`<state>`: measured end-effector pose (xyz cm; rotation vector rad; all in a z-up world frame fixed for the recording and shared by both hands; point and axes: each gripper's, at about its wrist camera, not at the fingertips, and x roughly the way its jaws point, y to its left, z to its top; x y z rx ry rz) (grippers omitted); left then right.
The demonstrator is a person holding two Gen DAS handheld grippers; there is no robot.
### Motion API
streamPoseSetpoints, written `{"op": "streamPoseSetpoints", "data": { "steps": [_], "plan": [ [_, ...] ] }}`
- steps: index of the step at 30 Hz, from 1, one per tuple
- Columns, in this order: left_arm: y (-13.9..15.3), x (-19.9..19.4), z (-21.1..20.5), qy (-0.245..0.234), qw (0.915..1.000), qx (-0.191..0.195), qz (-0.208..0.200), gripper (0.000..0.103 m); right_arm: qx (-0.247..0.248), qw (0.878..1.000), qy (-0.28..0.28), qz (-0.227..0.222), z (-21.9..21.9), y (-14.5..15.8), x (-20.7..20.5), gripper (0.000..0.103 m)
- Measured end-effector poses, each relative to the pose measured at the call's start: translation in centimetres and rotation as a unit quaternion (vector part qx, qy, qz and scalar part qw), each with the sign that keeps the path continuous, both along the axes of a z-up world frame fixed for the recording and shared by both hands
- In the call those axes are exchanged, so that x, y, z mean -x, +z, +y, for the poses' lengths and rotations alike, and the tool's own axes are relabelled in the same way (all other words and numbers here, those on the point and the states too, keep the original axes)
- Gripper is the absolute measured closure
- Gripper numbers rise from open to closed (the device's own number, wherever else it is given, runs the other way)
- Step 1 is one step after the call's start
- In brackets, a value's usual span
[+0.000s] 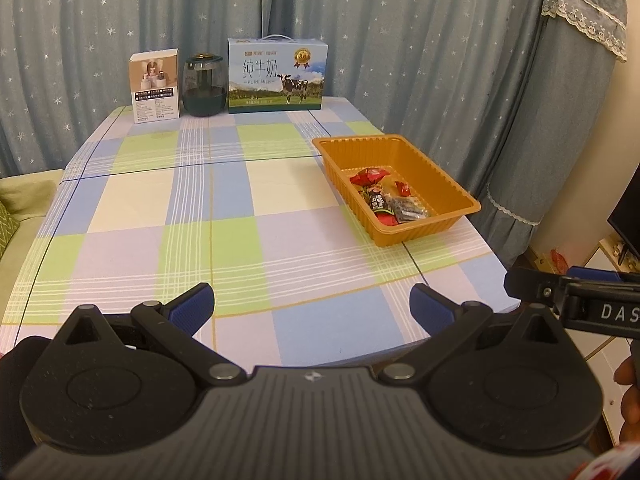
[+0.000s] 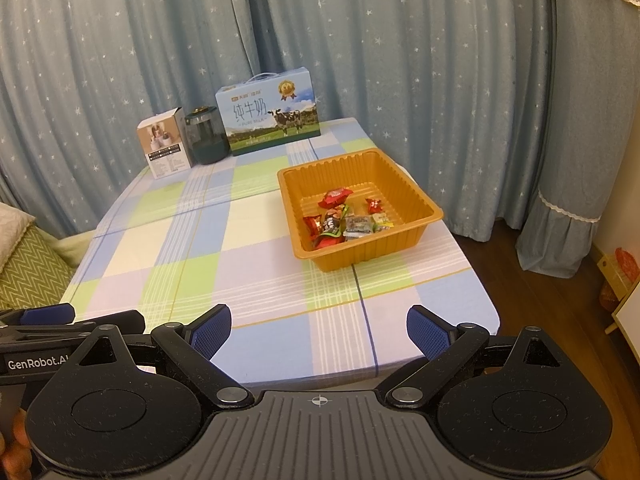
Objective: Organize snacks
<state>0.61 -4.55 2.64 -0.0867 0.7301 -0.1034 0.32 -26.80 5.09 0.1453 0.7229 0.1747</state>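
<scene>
Snacks [image 2: 344, 220] lie in a loose heap in the orange tray [image 2: 424, 200], gathered toward its near half, with one small red sweet [image 2: 374, 204] a little apart from the rest. The tray sits on the right side of the checked table [image 2: 180, 248], close to the right edge, which puts it within easy reach of your right tool.

Your left gripper [image 1: 312, 308] hangs over the near edge of the table with its blue pads spread wide and nothing between them. Your right gripper [image 2: 319, 334] does the same, jaws fully apart and empty, level with the left one; each tool shows at the edge of the other's view, so you hold them side by side and well back from the tray.

No loose wrapper shows on the cloth in either view, so the gathering looks finished or nearly so. You appear to be holding back to check the result, not reaching for anything.

At the far end, against the curtain [image 1: 400, 40], stand a small carton [image 1: 155, 88], a dark jar [image 1: 203, 88] and a milk box [image 1: 277, 76] in a tidy row, the jar just beside both neighbours. They are well clear of the tray and seem to be no part of the job.

If you do go back in, the heap is tangled, so pinching a single wrapper may drag a neighbour along.
</scene>
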Motion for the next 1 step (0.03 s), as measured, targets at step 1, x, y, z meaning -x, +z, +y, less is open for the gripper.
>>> {"op": "streamPoseSetpoints", "data": {
  "steps": [1],
  "plan": [
    [0.01, -0.04, -0.02, 0.0, 1.0, 0.001, 0.0, 0.0, 0.0, 1.0, 0.0, -0.001, -0.02, 0.0, -0.03, 0.009]
  ]
}}
